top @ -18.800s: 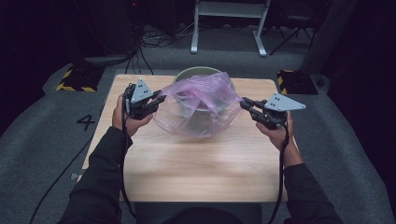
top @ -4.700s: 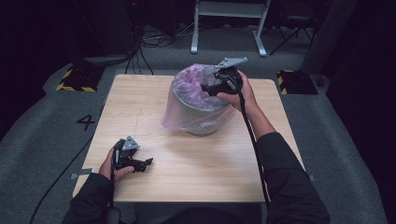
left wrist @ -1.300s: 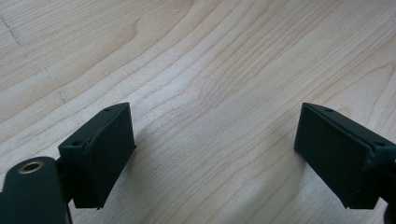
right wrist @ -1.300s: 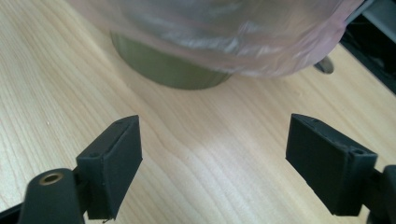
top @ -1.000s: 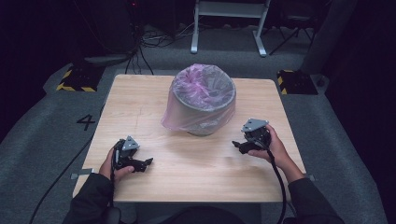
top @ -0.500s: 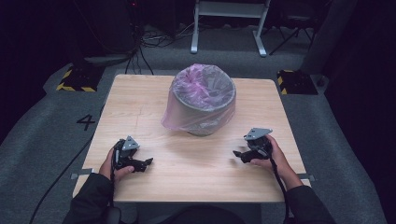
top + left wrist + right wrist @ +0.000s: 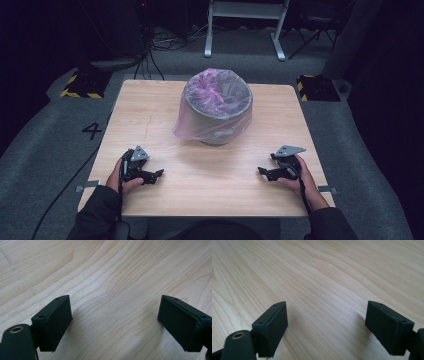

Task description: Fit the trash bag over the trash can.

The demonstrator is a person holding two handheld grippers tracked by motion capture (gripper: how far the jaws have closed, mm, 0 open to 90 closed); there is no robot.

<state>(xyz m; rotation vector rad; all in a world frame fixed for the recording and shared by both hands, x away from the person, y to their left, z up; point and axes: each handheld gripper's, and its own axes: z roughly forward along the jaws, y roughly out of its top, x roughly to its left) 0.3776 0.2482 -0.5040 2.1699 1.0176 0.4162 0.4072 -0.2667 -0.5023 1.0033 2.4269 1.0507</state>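
Both claws down on the bench, bin lined and left alone

The right claw point(image 7: 263, 172) has come away from the grey round bin point(image 7: 220, 117) since the earlier frames and now sits low at the near right of the light wooden bench point(image 7: 150, 107), jaws spread wide with bare wood between them. The left claw point(image 7: 156, 175) has kept its place at the near left, likewise released. The translucent pink plastic bag point(image 7: 210, 95) drapes over the bin's rim, well apart from both
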